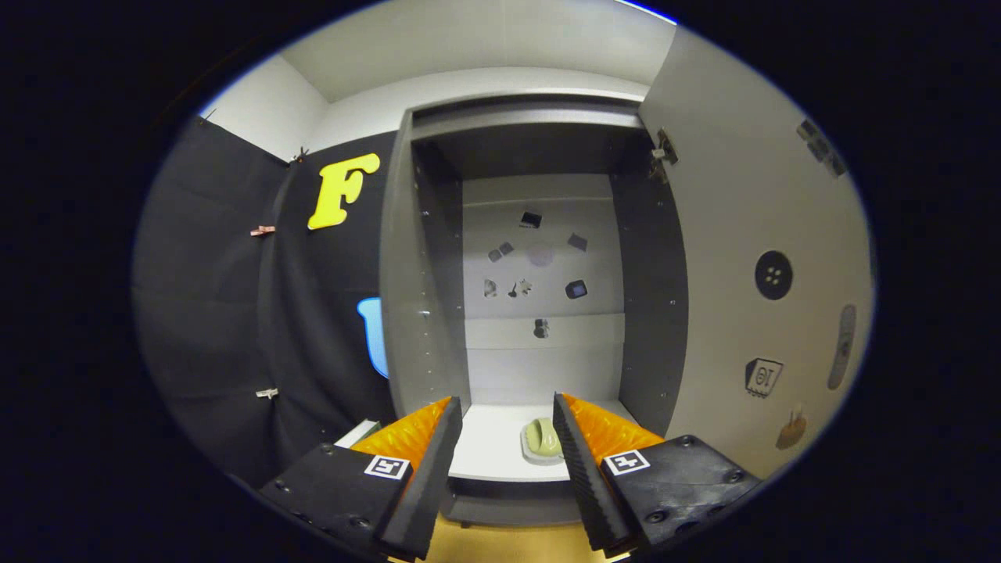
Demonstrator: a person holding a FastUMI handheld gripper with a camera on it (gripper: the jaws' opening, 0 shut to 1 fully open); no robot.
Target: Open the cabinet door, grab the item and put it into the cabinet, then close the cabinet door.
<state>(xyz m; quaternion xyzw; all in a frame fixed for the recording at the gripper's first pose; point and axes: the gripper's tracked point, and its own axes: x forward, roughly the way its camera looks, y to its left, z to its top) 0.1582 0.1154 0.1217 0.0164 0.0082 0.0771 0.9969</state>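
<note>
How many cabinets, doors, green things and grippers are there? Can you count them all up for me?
Cabinet: 1
Open door: 1
Green item, inside the cabinet, seen between the jaws: 1
Gripper, jaws open and empty: 1
Total: 4

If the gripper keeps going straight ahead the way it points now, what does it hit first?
Probably the green item on the cabinet shelf, just ahead of the open, empty gripper by its right finger; otherwise the cabinet's back wall. Depth is unclear.
</note>
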